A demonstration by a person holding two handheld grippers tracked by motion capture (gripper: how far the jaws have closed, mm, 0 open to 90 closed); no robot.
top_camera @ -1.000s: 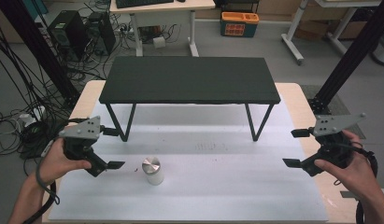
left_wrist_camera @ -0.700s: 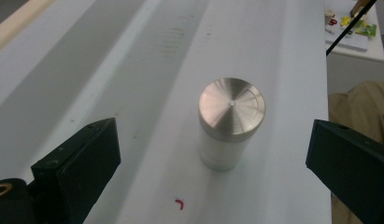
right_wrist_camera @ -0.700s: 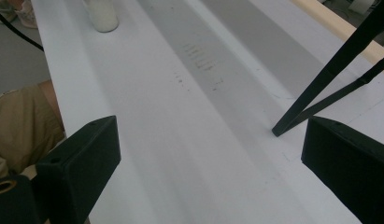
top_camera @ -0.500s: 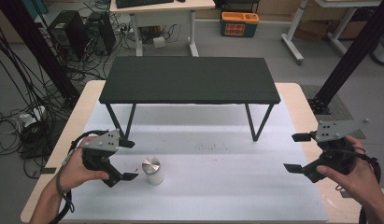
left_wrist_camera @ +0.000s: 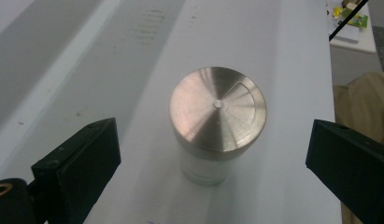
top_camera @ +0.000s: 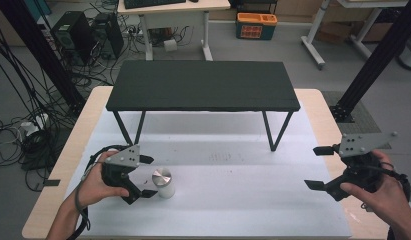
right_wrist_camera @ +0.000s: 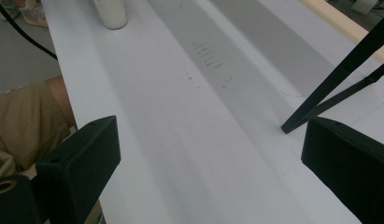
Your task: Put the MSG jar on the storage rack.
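High view: white canister with a metal lid (top_camera: 163, 182) stands upright on the white tabletop (top_camera: 233, 200), near left, just right of the left gripper (top_camera: 145, 176), whose jaws are spread; the right gripper (top_camera: 318, 167), released and empty, is well apart at far right. Left gripper view: canister lies centred between the parted jaws, untouched. Right gripper view: canister base (right_wrist_camera: 110, 14) lies far off; the left hand is nearer.

White desk (top_camera: 233, 200) with a black low stand (top_camera: 203, 86) at its far half. Left gripper (top_camera: 149, 176), jaws apart, sits just beside a white cylinder with metal cap (top_camera: 163, 182), jaws either side of it. Right gripper (top_camera: 318, 167), jaws wide apart, near the desk's right edge, well apart from the cylinder.
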